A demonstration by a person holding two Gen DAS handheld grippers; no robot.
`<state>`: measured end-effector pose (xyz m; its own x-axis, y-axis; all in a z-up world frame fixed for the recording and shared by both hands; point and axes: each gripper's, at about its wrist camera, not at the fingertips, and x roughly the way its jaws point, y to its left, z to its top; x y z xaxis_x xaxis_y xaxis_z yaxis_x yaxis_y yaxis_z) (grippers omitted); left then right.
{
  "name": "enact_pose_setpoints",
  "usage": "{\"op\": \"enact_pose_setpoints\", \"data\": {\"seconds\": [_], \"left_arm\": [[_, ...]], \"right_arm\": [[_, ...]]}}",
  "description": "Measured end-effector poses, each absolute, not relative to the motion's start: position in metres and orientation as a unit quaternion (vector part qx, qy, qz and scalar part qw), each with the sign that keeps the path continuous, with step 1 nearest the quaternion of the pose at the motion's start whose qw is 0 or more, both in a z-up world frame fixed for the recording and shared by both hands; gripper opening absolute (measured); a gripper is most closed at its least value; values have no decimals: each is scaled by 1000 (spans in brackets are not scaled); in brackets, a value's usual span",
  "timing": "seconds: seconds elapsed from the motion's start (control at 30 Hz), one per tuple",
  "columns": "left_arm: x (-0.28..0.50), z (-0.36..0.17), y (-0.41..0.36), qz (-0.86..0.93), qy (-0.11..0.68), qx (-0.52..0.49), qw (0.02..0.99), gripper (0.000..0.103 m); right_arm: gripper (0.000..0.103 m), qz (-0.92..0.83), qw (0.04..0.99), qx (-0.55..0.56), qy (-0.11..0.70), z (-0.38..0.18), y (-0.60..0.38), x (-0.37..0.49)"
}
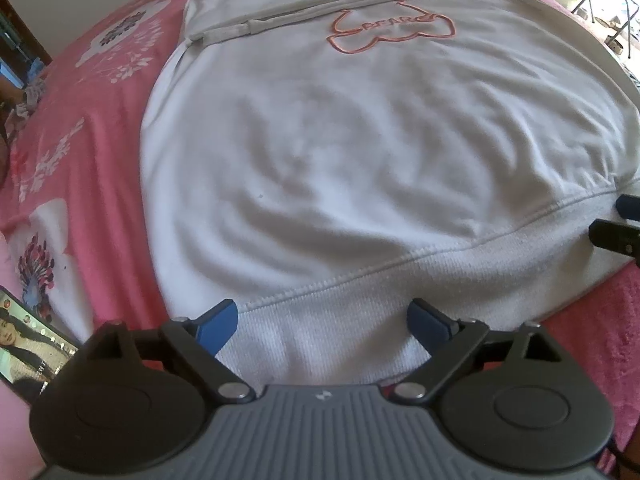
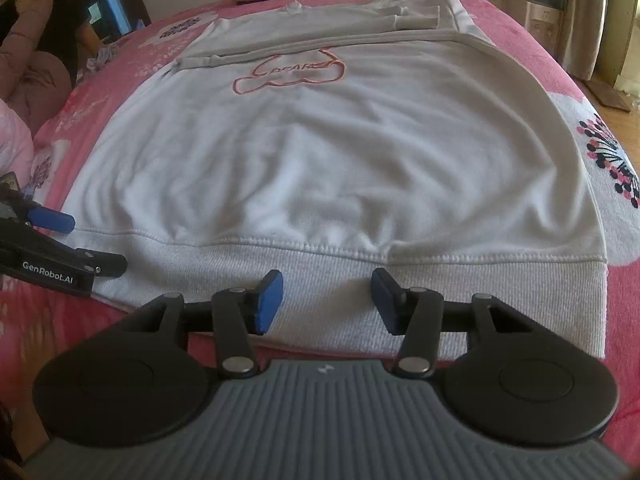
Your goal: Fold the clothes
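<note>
Sweatshirt [image 2: 320, 152] flat on bedspread [image 2: 592, 80], hem towards both empty, open grippers, left gripper [image 1: 322, 322], right gripper [image 2: 326, 300], collar far

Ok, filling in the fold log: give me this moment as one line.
stage: sleeves folded in | sweatshirt: flat on bed | left gripper: open over hem | right gripper: open over hem | held: nothing

White sweatshirt [image 2: 320, 152] flat on pink bedspread [image 2: 568, 80]

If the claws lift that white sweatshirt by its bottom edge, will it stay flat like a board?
Probably not. The white sweatshirt already lies in soft ripples, so it likely droops and hangs. Its ribbed hem looks thick, probably easy to pinch. The folded sleeves just rest on top and may slide off.
</note>
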<state>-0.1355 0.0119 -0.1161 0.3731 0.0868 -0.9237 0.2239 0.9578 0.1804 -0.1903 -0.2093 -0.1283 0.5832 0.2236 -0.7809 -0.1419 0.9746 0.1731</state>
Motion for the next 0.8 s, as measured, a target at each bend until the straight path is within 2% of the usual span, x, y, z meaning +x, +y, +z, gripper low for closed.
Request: {"op": "enact_pose_setpoints", "data": {"seconds": [0.5, 0.8], "left_arm": [[-138, -120, 7, -36, 552, 160, 817, 97], [-133, -124, 13, -28, 563, 137, 814, 102]], "right_arm": [[64, 111, 888, 40, 445, -130, -204, -193], [77, 119, 886, 48, 446, -129, -202, -194]]}}
